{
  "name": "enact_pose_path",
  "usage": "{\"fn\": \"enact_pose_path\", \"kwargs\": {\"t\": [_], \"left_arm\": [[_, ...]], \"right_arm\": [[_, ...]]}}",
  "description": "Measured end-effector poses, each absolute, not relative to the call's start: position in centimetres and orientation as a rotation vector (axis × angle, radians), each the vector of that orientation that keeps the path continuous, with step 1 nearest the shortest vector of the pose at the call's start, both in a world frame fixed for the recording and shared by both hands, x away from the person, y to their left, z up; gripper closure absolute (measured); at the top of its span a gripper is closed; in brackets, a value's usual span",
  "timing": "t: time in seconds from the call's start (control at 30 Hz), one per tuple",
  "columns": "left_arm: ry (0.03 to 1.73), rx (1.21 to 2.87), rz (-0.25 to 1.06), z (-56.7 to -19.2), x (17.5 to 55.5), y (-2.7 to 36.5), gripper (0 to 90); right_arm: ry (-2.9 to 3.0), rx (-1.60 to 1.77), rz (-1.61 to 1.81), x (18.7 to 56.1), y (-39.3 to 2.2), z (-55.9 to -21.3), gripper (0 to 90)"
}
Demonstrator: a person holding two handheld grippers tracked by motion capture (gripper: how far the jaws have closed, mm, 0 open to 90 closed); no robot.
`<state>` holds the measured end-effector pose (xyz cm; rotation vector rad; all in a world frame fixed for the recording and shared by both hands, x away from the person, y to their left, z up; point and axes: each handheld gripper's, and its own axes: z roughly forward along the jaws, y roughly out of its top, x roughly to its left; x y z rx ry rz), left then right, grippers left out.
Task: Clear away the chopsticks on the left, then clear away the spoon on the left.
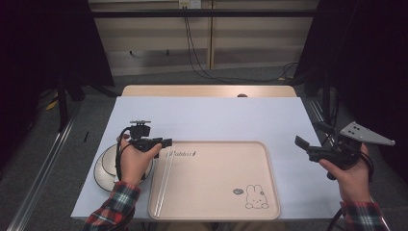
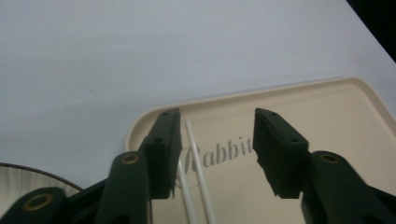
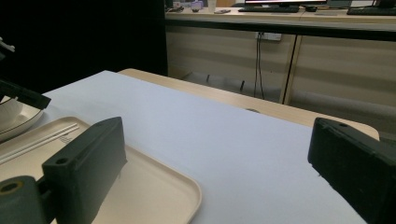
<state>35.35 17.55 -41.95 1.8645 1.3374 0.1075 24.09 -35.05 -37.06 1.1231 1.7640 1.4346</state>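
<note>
Chopsticks [image 1: 165,178], two white ones, lie side by side along the left edge of the single beige tray [image 1: 216,192] on the tabletop [image 1: 216,118]; one striped bowl [image 1: 103,168] sits just left of the tray. Left gripper [image 1: 166,142] hovers over the tray's near-left corner, hand curled around its body, fingers [image 2: 163,154] spread with the chopsticks lying loose between them. Right gripper [image 1: 303,144] is held off the tray's right side, level, fingers [image 3: 88,163] spread wide on nothing.
</note>
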Motion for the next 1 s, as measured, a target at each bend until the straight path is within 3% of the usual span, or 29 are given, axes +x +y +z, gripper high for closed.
{"fn": "enact_pose_path", "kwargs": {"t": [0.53, 1.0], "left_arm": [[1.184, 1.890, 0.181, -40.4, 34.0, 19.0, 17.0], [1.144, 1.918, 0.167, -39.7, 33.2, 20.2, 7.8]], "right_arm": [[1.779, 1.122, 1.418, 24.0, -34.8, -37.2, 3.6], [1.781, 1.131, 1.412, 24.0, -34.7, -37.4, 3.6]]}}
